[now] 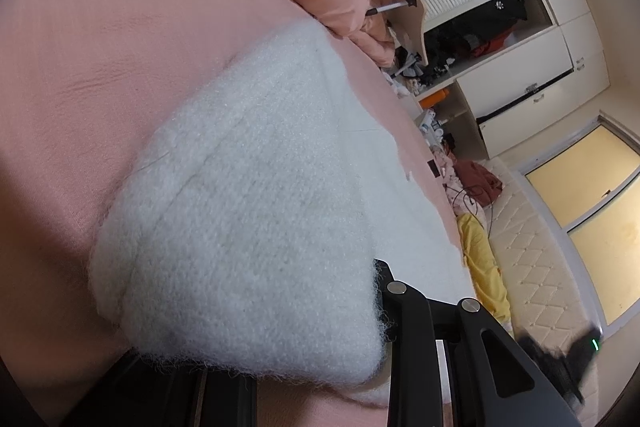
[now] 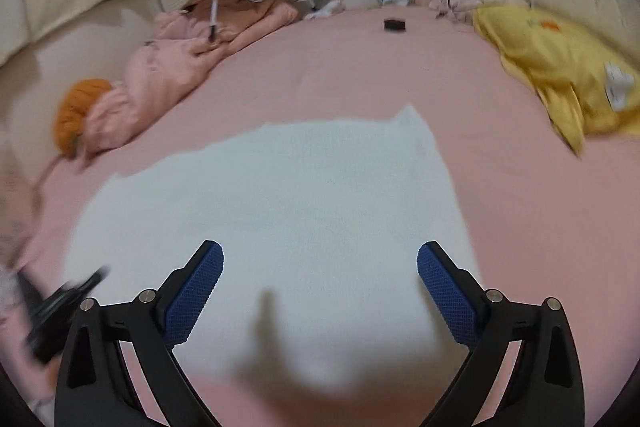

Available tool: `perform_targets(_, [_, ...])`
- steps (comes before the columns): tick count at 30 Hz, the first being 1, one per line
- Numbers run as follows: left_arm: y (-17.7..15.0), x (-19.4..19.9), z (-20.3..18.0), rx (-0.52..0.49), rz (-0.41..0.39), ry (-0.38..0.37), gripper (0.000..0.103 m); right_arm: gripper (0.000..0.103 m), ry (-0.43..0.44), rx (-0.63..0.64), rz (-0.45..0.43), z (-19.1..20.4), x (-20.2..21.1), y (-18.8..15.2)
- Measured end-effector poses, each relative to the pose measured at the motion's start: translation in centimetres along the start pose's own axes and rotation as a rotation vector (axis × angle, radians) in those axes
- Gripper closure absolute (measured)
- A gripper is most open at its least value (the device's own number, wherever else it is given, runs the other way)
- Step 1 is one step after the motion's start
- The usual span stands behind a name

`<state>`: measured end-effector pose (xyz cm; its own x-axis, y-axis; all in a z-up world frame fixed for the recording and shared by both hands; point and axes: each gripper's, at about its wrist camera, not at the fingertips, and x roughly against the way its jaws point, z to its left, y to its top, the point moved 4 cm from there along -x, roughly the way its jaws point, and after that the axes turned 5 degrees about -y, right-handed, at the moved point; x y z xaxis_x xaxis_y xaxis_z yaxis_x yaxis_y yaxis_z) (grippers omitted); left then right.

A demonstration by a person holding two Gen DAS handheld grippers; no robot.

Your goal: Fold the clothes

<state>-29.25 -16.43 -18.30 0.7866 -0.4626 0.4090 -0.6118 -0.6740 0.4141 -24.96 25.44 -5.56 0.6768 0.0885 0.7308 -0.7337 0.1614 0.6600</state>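
Left tool (image 1: 380, 315): clamped on a fuzzy white garment (image 1: 240, 219), a lifted fold draped over its fingers and covering most of the left wrist view. Right tool (image 2: 320, 287): released, blue pads (image 2: 196, 291) spread wide, hovering over the garment's near edge and gripping nothing. Garment lies spread flat on the pink bed (image 2: 360, 67), mid-bed. Relative to the garment: crumpled pink duvet (image 2: 172, 67) far-left, yellow cloth (image 2: 560, 75) far-right, small black object (image 2: 395, 25) beyond it.
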Motion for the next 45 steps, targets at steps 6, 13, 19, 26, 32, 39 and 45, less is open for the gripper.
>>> perform_targets(6, [1.0,-0.2,-2.8,-0.042,0.058,0.205,0.078,0.005,0.017,-0.148,-0.025,-6.1,4.7,-2.9])
perform_targets(13, [0.8,-0.5,-15.1,-0.470,0.008,0.385,0.078,0.005,0.079,-0.240,-0.177,-8.7,7.5,1.2])
perform_targets(19, [-6.5,-5.5,-26.5,-0.991,0.042,0.462,0.079,0.005,0.133,-0.355,-0.211,-11.4,8.8,2.5])
perform_targets(26, [-23.5,-12.1,-31.2,-1.572,0.151,0.469,0.078,0.005,0.162,-0.546,-0.263,-17.8,10.7,3.0])
perform_targets(32, [-30.3,-14.7,-28.3,-1.962,0.129,0.693,0.080,0.005,0.174,-0.634,-0.239,-20.2,10.2,2.8])
perform_targets(39, [-28.8,-9.3,-30.0,-1.905,0.091,0.563,0.012,0.005,0.414,-0.665,-0.124,-18.7,7.1,2.7])
perform_targets(45, [-22.7,-3.1,-26.4,-1.650,0.091,0.589,0.005,0.005,0.472,-0.449,-0.018,-12.6,3.5,4.3])
